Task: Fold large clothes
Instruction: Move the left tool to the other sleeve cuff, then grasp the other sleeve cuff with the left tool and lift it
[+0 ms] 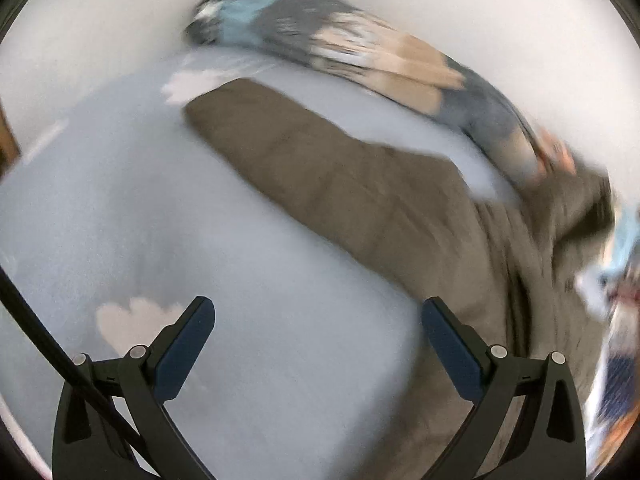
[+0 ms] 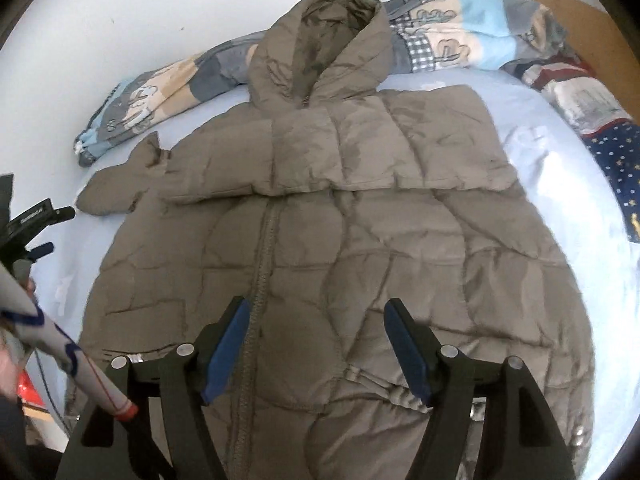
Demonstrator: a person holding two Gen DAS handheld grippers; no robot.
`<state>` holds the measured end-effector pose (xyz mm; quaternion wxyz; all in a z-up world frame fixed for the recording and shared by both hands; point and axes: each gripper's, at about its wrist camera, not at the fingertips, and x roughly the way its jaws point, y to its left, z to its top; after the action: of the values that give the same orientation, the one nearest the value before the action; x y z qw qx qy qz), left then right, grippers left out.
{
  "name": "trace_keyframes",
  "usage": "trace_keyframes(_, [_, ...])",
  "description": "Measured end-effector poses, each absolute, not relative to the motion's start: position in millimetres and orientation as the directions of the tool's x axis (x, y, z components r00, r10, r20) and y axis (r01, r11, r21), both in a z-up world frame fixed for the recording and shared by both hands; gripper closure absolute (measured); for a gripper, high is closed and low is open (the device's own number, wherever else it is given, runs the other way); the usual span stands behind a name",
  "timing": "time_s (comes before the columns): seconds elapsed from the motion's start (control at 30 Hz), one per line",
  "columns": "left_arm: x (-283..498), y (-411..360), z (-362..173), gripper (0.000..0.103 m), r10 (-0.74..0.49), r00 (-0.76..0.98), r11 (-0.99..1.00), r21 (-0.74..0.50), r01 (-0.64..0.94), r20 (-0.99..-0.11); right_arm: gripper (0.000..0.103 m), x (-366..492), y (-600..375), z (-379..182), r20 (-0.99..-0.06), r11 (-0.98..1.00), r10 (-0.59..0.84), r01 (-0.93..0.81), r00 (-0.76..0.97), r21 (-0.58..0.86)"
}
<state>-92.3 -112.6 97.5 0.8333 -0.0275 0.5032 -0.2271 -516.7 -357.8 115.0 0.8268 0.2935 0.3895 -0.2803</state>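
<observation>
Olive-brown quilted puffer jacket [image 2: 340, 240], hooded, spread front-up on the pale blue bedsheet, zipper closed down the middle. Hood [image 2: 320, 48] toward twelve o'clock, hem toward six. One sleeve folded flat across the chest, the other sleeve [image 2: 120, 188] sticking out at nine o'clock.

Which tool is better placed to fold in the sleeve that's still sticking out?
Probably the left tool: it sits on the side where the unfolded sleeve lies. The right tool hovers open over the jacket near the hem.
</observation>
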Motion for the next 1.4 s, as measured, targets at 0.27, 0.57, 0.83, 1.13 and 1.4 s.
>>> trace_keyframes(0.27, [54, -40, 62, 0.021, -0.549, 0.335, 0.825, -0.560, 0.072, -0.766, 0.029, -510, -358, 120, -0.805, 0.687, -0.221, 0.674, 0.550, 0.272])
trace_keyframes(0.57, [132, -10, 8, 0.035, -0.679, 0.352, 0.661, -0.745, -0.089, -0.644, 0.029, -504, -361, 113, -0.814, 0.676, -0.201, 0.678, 0.545, 0.287])
trace_keyframes(0.83, [157, -46, -1, 0.035, -0.680, 0.401, 0.657, -0.753, -0.038, -0.614, 0.029, -495, -360, 105, -0.820, 0.684, -0.228, 0.686, 0.525, 0.249])
trace_keyframes(1.13, [144, -44, 21, 0.086, -0.642, 0.428, 0.713, -0.701, 0.026, -0.636, 0.029, -493, -364, 103, -0.821, 0.674, -0.240, 0.698, 0.518, 0.243])
trace_keyframes(1.4, [98, -34, 107, 0.087, -0.666, 0.452, 0.711, -0.689, 0.142, -0.594, 0.029, -510, -375, 120, -0.797, 0.614, -0.299, 0.745, 0.524, 0.260])
